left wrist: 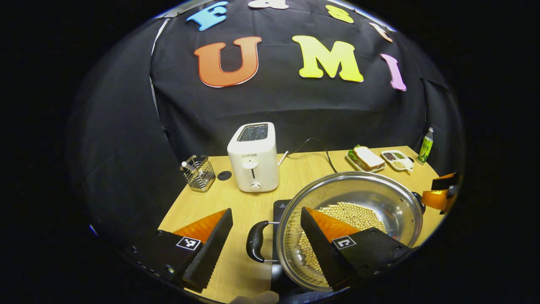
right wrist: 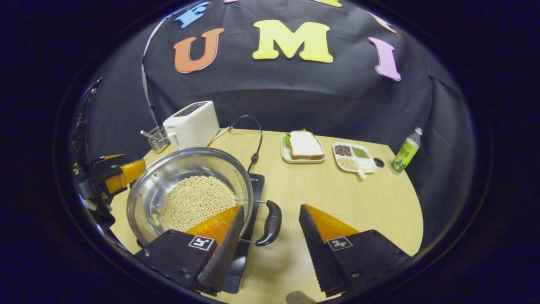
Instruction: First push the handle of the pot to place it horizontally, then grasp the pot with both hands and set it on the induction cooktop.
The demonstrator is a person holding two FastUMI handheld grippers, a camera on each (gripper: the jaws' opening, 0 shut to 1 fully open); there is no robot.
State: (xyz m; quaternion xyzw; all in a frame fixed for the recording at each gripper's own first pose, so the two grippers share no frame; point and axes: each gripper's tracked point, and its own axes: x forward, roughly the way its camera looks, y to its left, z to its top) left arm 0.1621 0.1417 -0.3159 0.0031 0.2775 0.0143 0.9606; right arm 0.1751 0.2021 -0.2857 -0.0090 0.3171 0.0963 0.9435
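Observation:
A steel pot (left wrist: 371, 196) holding pale soybeans (left wrist: 350, 213) stands over the black induction cooktop (left wrist: 282, 206). One black side handle (left wrist: 256, 241) points toward the left gripper view's camera. My left gripper (left wrist: 266, 211) is open, its fingers standing either side of that handle, one finger (left wrist: 322, 240) over the pot's rim. In the right gripper view the pot (right wrist: 185, 169) sits left of centre on the cooktop (right wrist: 255, 185). Its other handle (right wrist: 270, 221) lies between the fingers of my open right gripper (right wrist: 271, 209), apart from both.
A white toaster (left wrist: 254, 157) with a black cord (left wrist: 314, 145) and a wire utensil rack (left wrist: 198, 172) stand at the back. A sandwich plate (right wrist: 304, 147), a divided dish (right wrist: 353, 157) and a green bottle (right wrist: 405, 152) line the far right. Bare tabletop (right wrist: 358, 202) lies beyond the right gripper.

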